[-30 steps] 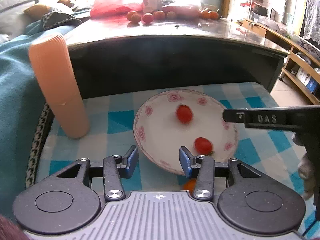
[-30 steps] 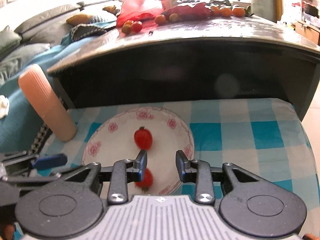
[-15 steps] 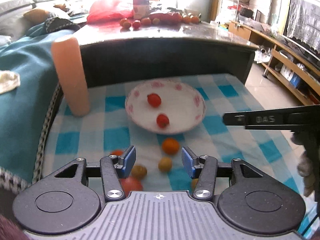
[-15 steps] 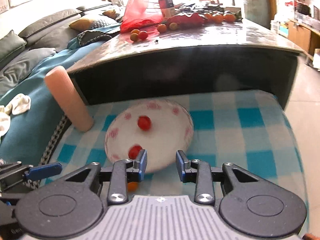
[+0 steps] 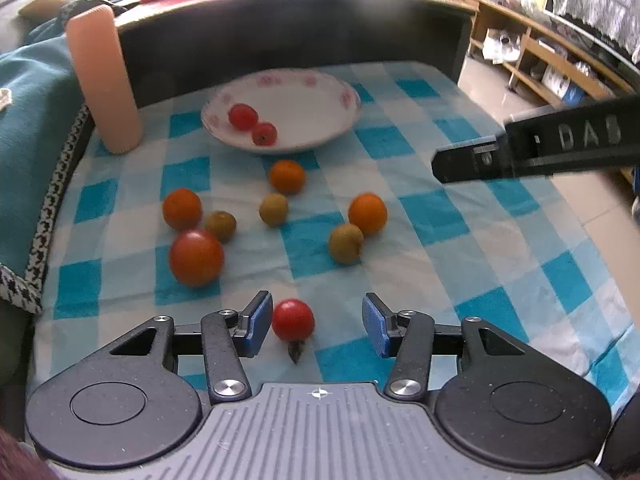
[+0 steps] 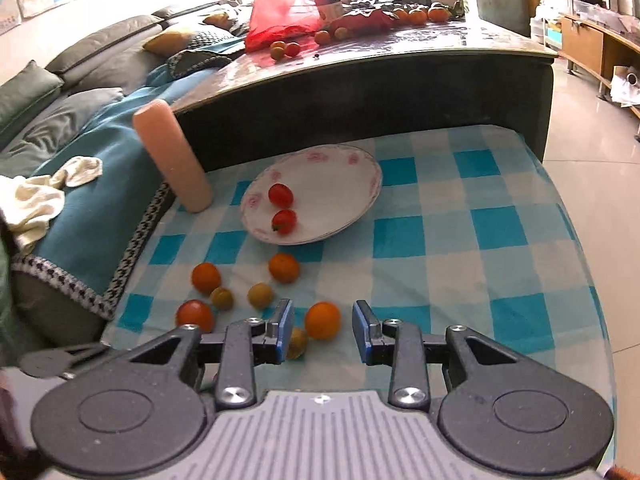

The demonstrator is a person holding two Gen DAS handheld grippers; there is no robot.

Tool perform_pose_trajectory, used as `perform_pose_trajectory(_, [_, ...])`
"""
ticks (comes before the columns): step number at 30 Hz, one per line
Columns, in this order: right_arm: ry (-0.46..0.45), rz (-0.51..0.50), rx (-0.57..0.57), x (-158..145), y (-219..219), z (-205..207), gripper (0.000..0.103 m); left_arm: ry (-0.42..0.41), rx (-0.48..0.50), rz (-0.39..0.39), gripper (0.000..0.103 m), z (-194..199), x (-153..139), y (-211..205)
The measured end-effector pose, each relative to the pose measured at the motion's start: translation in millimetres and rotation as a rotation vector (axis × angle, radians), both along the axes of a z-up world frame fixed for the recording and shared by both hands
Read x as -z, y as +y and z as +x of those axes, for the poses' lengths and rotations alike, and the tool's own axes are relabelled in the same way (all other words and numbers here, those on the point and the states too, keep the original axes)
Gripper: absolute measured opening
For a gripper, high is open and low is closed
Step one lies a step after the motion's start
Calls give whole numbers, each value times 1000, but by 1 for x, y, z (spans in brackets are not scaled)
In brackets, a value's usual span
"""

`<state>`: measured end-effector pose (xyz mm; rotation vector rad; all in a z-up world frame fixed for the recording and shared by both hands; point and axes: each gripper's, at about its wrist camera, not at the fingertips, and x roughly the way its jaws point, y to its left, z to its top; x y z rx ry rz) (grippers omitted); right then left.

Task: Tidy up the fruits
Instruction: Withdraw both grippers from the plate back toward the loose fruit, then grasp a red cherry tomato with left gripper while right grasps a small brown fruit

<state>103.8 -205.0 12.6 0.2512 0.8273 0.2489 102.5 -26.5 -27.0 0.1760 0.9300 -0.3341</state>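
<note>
A white flowered plate (image 5: 316, 104) (image 6: 336, 184) holds two red cherry tomatoes (image 5: 243, 116) (image 5: 264, 133). Several small oranges, tan round fruits and a bigger tomato (image 5: 196, 257) lie loose on the blue checked cloth in front of it. My left gripper (image 5: 316, 330) is open low over the cloth's near edge, and a red cherry tomato (image 5: 293, 319) sits between its fingers, close to the left pad, untouched. My right gripper (image 6: 322, 330) is open with an orange (image 6: 322, 320) lying below the gap and a tan fruit (image 6: 297, 343) by its left finger.
A pink cylinder (image 5: 105, 80) (image 6: 172, 156) stands left of the plate. Behind rises a dark table (image 6: 380, 76) with more fruit and a red bag (image 6: 280, 12). A teal blanket (image 6: 92, 200) borders the cloth's left side. The right gripper's finger (image 5: 520, 152) reaches in at the right of the left wrist view.
Both grippers have drawn back from the plate toward the cloth's near edge. The loose fruits came into view, and a cherry tomato now lies between the left fingers.
</note>
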Motion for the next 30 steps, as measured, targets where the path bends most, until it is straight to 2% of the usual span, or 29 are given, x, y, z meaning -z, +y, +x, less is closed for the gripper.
perform_pose_trajectory(7, [22,9,-16,-1,2,9,47,17,-5,23,58,8,12,-2])
perform_pose_trajectory(9, [23,12,-21,-1,2,12,47,25,-15,51,57,10,18,-2])
perform_pose_trajectory(14, [43,-10,-46,1,11,19,47,52,-18,54,50,13,27,-1])
perform_pose_trajectory(18, [54,-8,-69,5,16,22,47,38,-7,71,44,13,29,-5])
perform_pose_trajectory(21, [79,-14,-85,13,18,25,47,37,6,84,36,10,29,-1])
perform_pose_trajectory(30, [127,-22,-101,37,12,22,47,61,7,27,35,11,25,24])
